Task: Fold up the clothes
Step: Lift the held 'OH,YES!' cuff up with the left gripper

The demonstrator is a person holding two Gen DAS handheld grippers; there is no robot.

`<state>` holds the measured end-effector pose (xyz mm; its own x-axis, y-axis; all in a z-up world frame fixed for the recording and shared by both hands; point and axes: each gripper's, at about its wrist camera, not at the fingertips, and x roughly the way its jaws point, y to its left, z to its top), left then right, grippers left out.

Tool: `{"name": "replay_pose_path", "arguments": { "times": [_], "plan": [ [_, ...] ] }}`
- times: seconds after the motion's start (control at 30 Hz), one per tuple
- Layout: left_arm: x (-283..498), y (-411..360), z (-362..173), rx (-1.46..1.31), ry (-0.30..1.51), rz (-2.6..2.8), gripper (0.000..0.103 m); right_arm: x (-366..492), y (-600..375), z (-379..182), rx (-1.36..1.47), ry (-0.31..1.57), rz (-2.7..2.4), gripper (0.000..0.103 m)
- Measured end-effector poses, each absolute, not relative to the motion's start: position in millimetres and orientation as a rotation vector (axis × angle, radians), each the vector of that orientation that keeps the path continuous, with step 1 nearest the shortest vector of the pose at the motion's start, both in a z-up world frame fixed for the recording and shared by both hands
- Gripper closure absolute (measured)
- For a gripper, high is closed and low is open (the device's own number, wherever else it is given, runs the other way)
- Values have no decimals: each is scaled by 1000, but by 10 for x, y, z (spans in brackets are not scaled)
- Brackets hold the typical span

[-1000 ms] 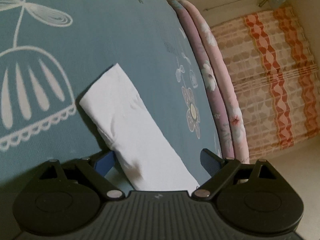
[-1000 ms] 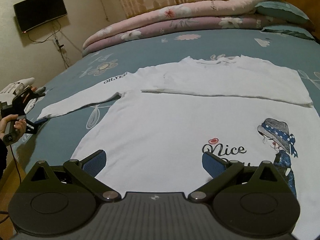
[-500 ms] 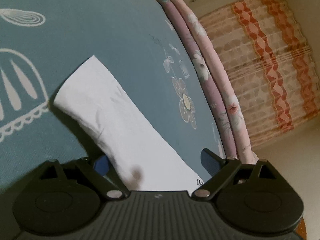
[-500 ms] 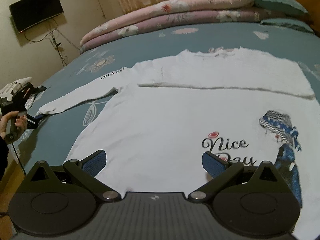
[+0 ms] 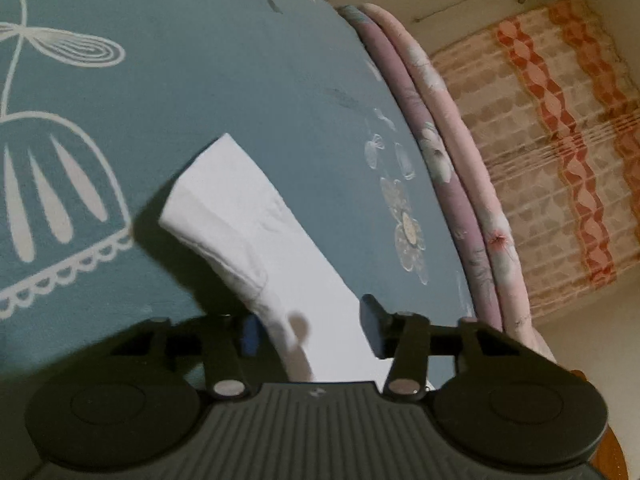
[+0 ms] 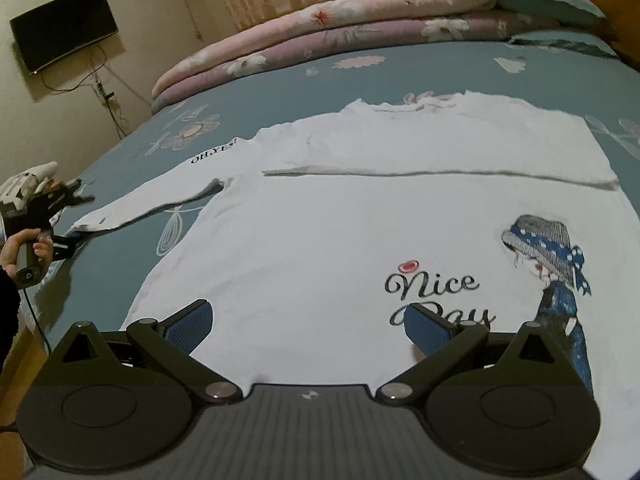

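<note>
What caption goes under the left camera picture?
Left gripper closing around a white sleeve on the blue bedsheet.

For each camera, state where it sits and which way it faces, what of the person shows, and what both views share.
Left wrist: on the left hand-held gripper, looking down the sleeve across the bed toward the curtain; its jaws have just been closing around the sleeve.
Right wrist: on the right hand-held gripper, open over the shirt, facing the quilts; the left hand shows.
Shared: sleeve, bed, quilts, curtain.
</note>
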<state>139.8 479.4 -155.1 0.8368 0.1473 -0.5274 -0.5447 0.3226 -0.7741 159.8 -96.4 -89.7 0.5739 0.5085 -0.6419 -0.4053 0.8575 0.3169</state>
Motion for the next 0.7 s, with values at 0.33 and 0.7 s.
{"name": "replay_pose_path", "arguments": {
  "times": [0.33, 0.7],
  "plan": [
    [1467, 4624, -1369, -952, 544, 595, 88, 1510, -1020, -845, 107, 764, 569, 0],
    [1544, 4419, -950, -810, 541, 584, 96, 1414, -1127, -804, 65, 725, 610, 0]
  ]
}}
